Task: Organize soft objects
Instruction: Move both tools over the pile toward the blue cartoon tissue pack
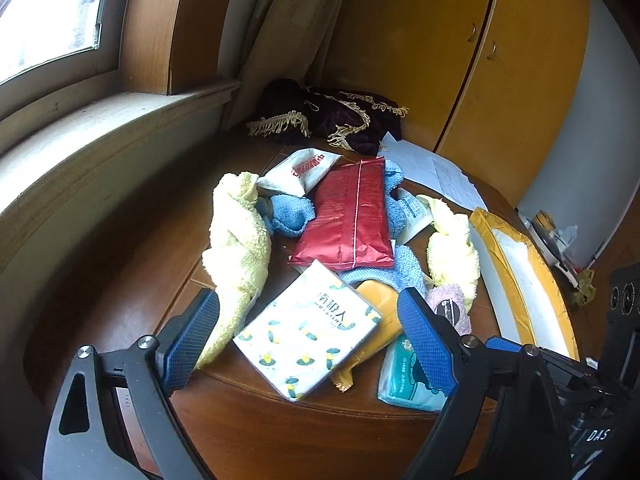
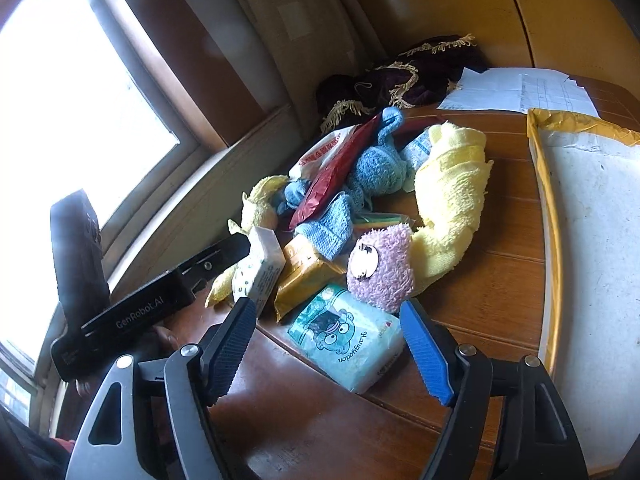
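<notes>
"GenRobot.AI" on left tongs body; teal tissue pack reads "Yusufoden"-ish, upside down. Both tongs gape, empty: right tongs w/ teal pack between, left over lemon-print tissue pack. Towels, packs piled mid counter; white foam box at right.

Daylight pours in from the window, blown out to white glare. The table shows soft sheen. Fisheye bending curves the edges; corners darken, perhaps slightly blurred.
</notes>
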`<state>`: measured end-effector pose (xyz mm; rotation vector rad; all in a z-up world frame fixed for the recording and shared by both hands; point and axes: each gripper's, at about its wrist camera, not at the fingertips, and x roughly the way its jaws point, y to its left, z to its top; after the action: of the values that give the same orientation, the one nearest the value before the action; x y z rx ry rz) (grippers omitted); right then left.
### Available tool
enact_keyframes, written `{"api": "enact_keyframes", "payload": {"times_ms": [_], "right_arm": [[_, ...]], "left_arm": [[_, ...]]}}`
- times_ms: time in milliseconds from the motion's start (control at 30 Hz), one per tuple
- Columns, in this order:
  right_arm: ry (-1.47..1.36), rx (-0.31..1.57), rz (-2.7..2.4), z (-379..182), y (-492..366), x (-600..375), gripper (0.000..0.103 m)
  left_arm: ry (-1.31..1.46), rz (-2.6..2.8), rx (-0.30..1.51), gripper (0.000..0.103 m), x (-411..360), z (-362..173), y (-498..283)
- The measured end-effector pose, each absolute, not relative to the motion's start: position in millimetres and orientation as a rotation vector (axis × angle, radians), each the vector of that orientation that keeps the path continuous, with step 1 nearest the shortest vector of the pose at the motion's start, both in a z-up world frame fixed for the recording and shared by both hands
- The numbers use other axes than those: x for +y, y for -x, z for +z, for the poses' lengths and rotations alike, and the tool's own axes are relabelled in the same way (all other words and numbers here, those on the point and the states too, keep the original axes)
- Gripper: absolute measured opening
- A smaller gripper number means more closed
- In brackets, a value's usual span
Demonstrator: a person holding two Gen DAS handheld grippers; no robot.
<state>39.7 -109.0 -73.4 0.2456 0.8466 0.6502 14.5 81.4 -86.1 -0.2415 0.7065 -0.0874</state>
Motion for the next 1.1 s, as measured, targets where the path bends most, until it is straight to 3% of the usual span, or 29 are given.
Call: {"api": "enact_keyframes", "payload": {"times_ms": [400, 1100], "right_arm": [[-0.189, 0.910, 0.620, -95.0, -46.2, -99.0, 0.077], [-0.071, 0.883, 0.694, -93.8, -29.7, -86.1, 0.077]], "left_arm": [[0.284, -0.233, 0.788, 0.091, 92.2, -109.6, -45.6], [0.122, -0.482, 0.792, 0.091, 75.6, -101.2, -12.6]]}}
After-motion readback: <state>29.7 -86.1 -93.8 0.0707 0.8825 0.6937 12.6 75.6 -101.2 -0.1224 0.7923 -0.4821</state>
